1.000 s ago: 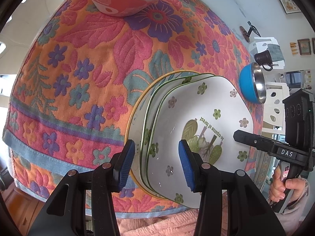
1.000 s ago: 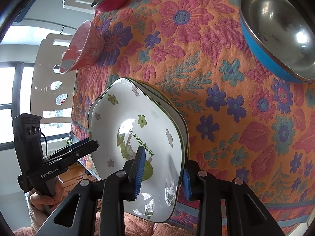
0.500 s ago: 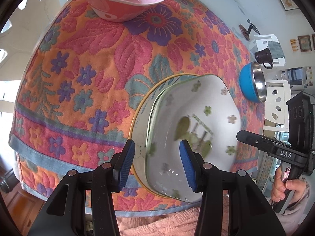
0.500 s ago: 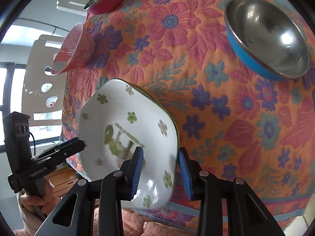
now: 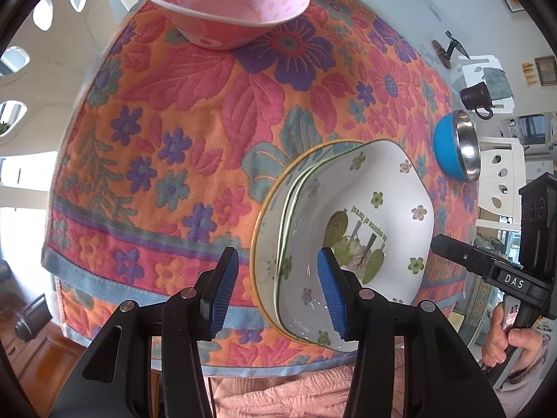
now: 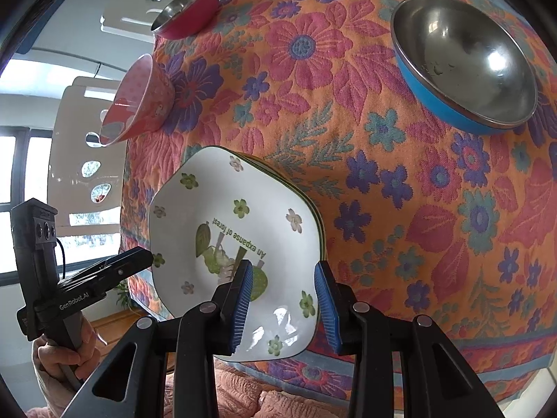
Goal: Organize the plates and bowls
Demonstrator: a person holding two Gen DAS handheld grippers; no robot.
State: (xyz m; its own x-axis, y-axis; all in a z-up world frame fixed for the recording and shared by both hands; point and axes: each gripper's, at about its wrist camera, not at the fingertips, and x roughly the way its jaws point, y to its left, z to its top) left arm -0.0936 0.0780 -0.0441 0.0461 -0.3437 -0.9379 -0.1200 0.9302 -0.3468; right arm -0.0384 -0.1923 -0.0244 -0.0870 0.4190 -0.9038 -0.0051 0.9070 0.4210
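Observation:
A stack of white flowered plates (image 5: 365, 216) lies on the floral tablecloth near the table's front edge; it also shows in the right wrist view (image 6: 229, 230). My left gripper (image 5: 276, 291) is open, its jaws straddling the stack's left rim. My right gripper (image 6: 283, 304) is open, its jaws straddling the top plate's right rim. A pink dotted bowl (image 5: 226, 3) stands at the far side, also in the right wrist view (image 6: 139, 102). A blue steel bowl (image 6: 463, 62) sits to the right. A red steel bowl (image 6: 186, 10) is at the far edge.
The floral tablecloth (image 5: 195, 111) covers the table and hangs over its front edge. White chairs (image 6: 87, 139) stand beyond the far side. A dark mug (image 5: 475, 97) stands on a shelf off the table at right.
Both grippers have pulled back and shifted slightly. The top plate, tilted and blurred half a second ago, now rests flatter on the stack.

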